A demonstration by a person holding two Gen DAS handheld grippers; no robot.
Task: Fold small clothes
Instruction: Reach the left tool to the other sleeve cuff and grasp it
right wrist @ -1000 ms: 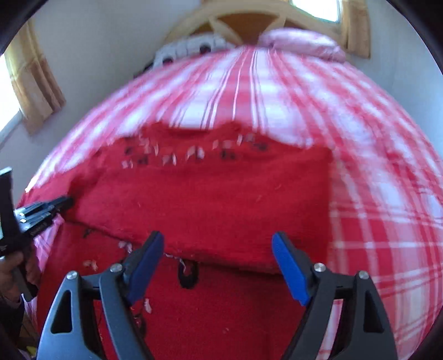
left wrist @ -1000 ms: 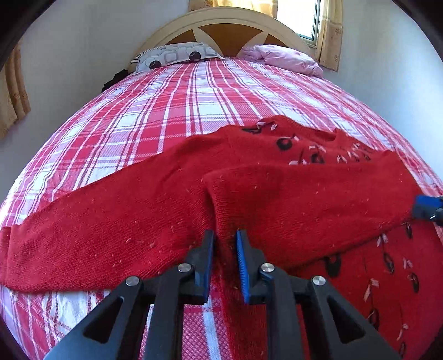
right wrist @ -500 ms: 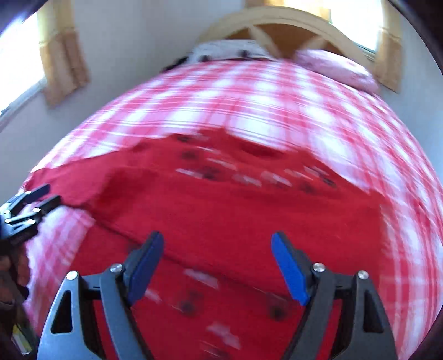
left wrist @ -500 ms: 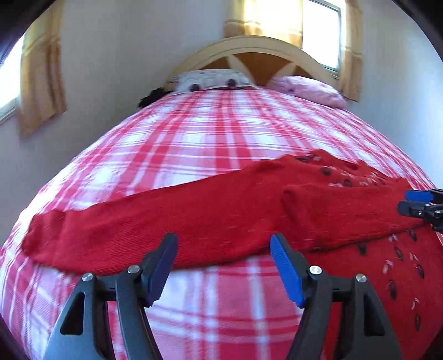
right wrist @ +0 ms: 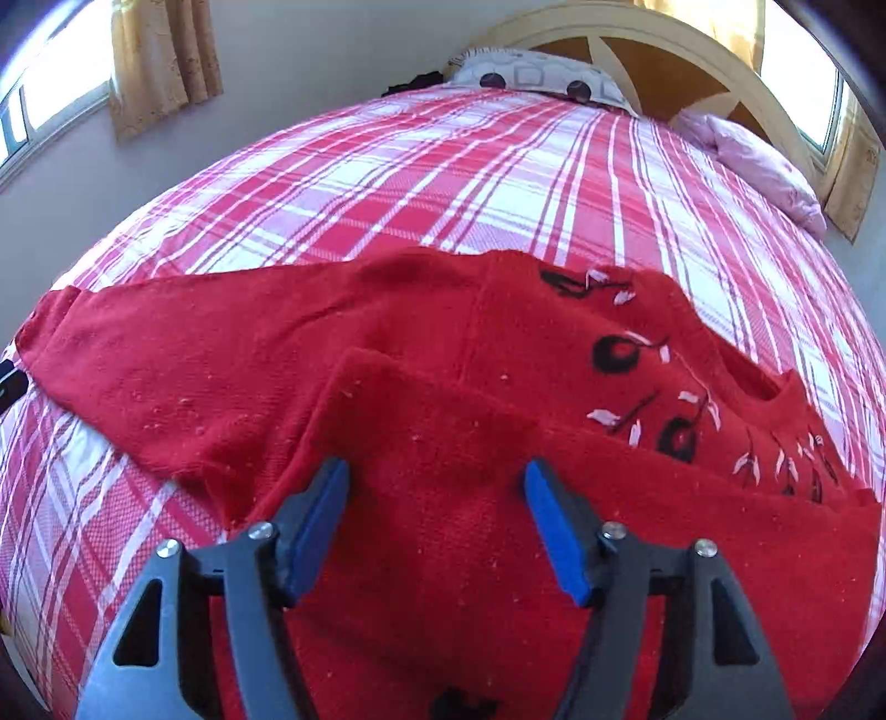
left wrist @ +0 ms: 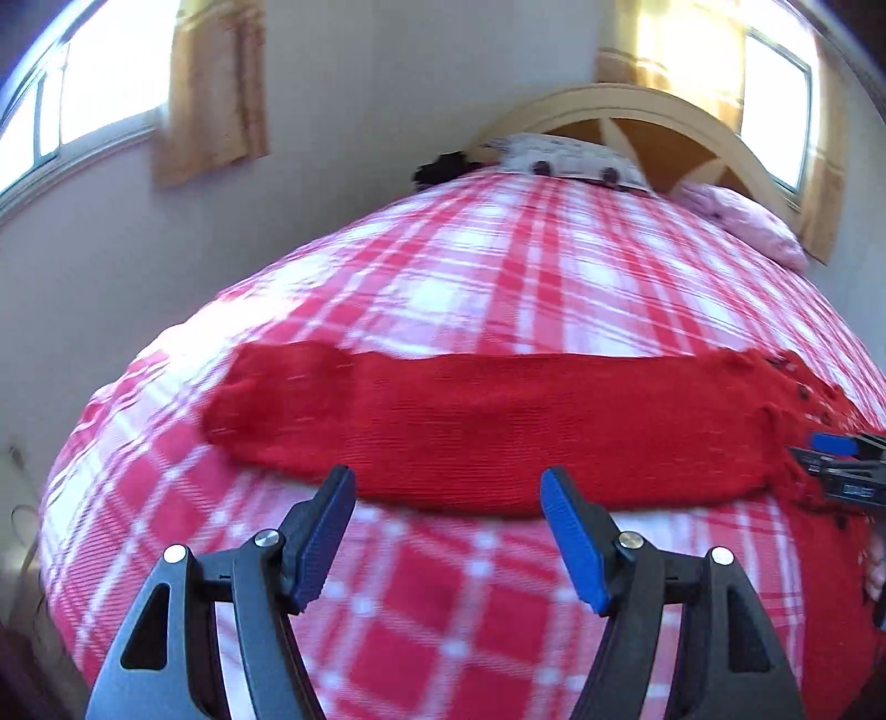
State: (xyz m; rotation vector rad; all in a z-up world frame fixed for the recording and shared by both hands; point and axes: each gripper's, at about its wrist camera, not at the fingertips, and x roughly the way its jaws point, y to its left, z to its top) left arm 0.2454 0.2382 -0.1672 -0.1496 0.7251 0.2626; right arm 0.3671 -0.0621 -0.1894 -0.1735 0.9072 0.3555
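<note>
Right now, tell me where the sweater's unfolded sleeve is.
In the left wrist view the unfolded sleeve lies flat across the plaid bedspread, just beyond the open left gripper, its cuff toward the left window side.

I see a bed (right wrist: 443,183) spread with a red-and-white plaid cover, running up to an arched wooden headboard (right wrist: 653,33). Two pillows lie at its head: a white one with dark circles (right wrist: 531,75) and a pink one (right wrist: 764,166) beside it. Tan curtains (left wrist: 213,88) hang by bright windows (left wrist: 94,72) on pale walls. Something small and dark (left wrist: 443,166) sits beside the patterned pillow; I cannot make it out.
</note>
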